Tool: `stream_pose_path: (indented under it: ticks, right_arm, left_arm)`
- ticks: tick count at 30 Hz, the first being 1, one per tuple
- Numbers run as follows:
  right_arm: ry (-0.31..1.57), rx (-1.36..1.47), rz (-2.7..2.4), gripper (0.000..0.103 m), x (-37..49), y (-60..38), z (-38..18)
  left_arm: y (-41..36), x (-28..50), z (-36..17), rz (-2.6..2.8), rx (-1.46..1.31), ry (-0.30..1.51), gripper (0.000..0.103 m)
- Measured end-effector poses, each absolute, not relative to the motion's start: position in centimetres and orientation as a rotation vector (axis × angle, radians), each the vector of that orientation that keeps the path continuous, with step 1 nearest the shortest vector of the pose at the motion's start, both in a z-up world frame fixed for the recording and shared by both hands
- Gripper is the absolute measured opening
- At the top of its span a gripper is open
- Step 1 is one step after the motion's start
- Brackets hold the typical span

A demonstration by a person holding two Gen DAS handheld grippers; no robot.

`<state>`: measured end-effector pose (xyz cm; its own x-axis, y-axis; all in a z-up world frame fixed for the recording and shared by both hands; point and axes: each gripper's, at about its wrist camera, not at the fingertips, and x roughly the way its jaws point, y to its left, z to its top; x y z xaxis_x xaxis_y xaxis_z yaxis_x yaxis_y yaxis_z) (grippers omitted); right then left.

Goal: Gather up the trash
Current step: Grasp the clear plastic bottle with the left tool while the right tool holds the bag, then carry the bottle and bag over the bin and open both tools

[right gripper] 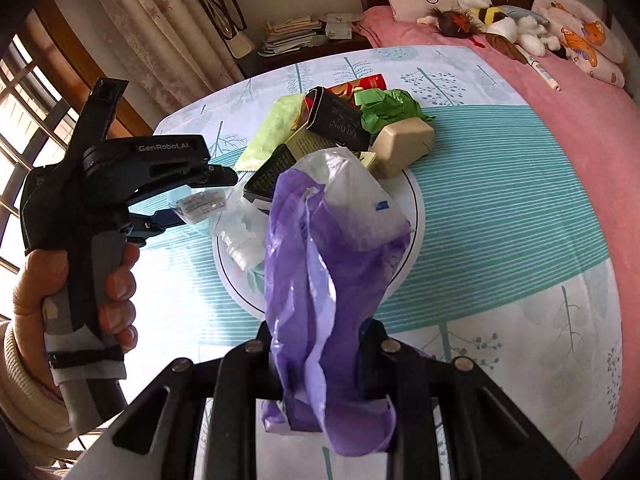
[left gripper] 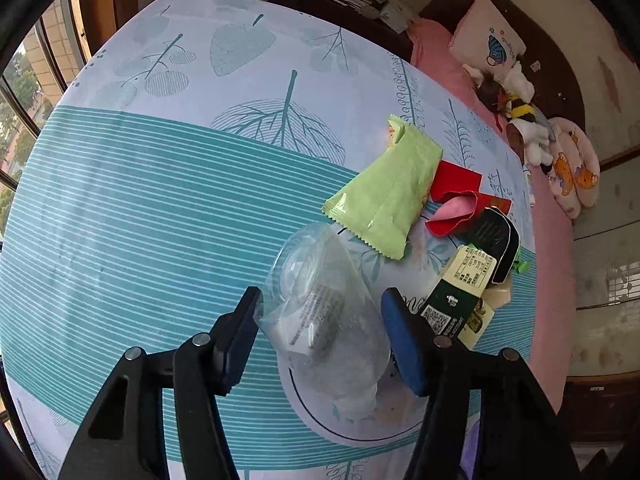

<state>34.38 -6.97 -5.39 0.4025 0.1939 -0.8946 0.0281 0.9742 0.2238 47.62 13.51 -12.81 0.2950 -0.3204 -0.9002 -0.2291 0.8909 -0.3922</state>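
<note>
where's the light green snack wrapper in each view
Left wrist: light green snack wrapper lies right of centre, just beyond the clear plastic bottle.
Right wrist: it peeks out upper centre, at the left edge of the trash pile.
Shared landmark: the black box beside it.
</note>
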Motion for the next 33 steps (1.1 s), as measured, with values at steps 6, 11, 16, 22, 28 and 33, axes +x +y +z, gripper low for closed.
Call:
stream_pose_path:
  ticks: [6,11,16,22,28,33]
  right_arm:
    - [1.176,0.177,0.188,0.023,32.8,-6.4,-5.2]
    - [1.191,0.123,0.294,0.023,30.1,-5.9,-4.8]
    - [1.195,0.059,0.438,0.022,25.7,-5.8,-4.2]
    - [1.168,-0.019,0.572,0.022,19.2,-6.7,-3.7]
    - [1.153,-0.057,0.652,0.022,13.1,-7.8,-3.2]
    - [1.175,-0.053,0.721,0.022,8.6,-8.0,-3.0]
  left_arm:
    - [14.6,41.8,-11.0,-0.090,-0.371,1.281,0.059]
    - [15.4,34.9,-8.6,-0.080,-0.322,1.247,0.058]
    - [15.1,27.0,-6.5,-0.023,-0.342,1.202,0.052]
    - [13.8,17.6,-5.3,0.055,-0.403,1.130,0.051]
    - [11.7,9.8,-4.5,0.066,-0.432,1.101,0.050]
    - [9.9,5.2,-3.5,0.026,-0.379,1.115,0.050]
